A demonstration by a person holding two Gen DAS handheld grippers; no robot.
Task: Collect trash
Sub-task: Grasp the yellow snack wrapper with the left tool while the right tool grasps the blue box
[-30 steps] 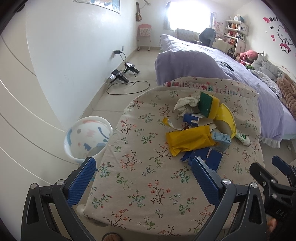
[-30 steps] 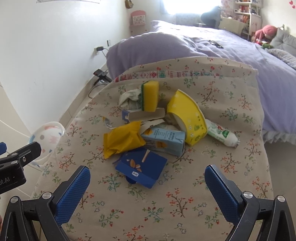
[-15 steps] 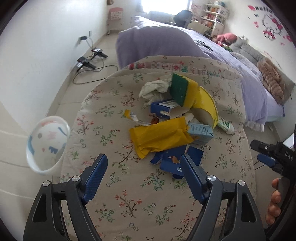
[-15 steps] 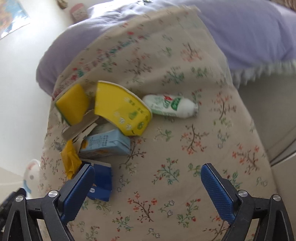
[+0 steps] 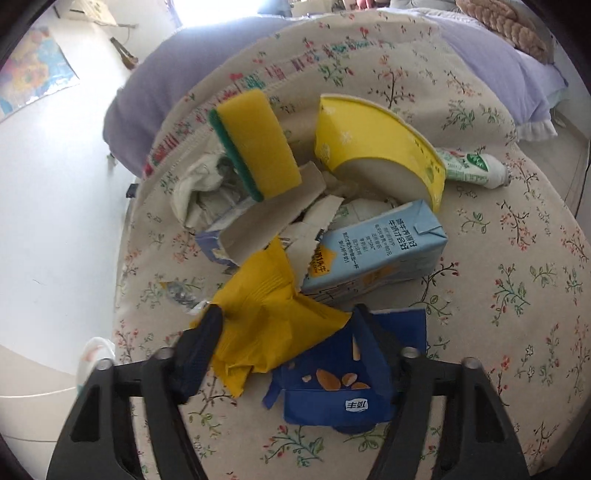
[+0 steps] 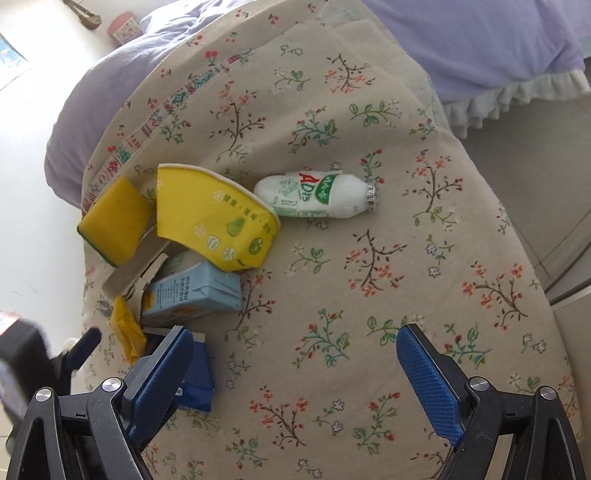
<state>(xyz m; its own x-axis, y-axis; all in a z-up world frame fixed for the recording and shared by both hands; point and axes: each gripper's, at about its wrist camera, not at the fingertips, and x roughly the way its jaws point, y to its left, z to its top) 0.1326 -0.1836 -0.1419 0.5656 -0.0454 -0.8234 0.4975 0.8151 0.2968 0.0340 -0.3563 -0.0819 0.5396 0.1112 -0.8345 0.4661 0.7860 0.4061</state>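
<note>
Left gripper (image 5: 284, 325) jaws closing, half-spread; right gripper (image 6: 295, 354) jaws wide.

Ahead, a table under a beige floral cloth (image 6: 406, 236), its embroidered border at the far edge. Beyond it a bed in lilac bedding (image 6: 480, 33) with a frilled white valance (image 6: 517, 96). To the left a plain white wall (image 5: 48, 177) bearing a colourful poster (image 5: 33, 74). Bright daylight at the far end. Pale tiled floor (image 6: 535, 162) to the right.

At the bottom of each wrist view, the left tongs (image 5: 286, 332) and right tongs (image 6: 295, 373) are black plastic frames with silver screws, carrying ribbed blue pads (image 6: 428, 380).
</note>
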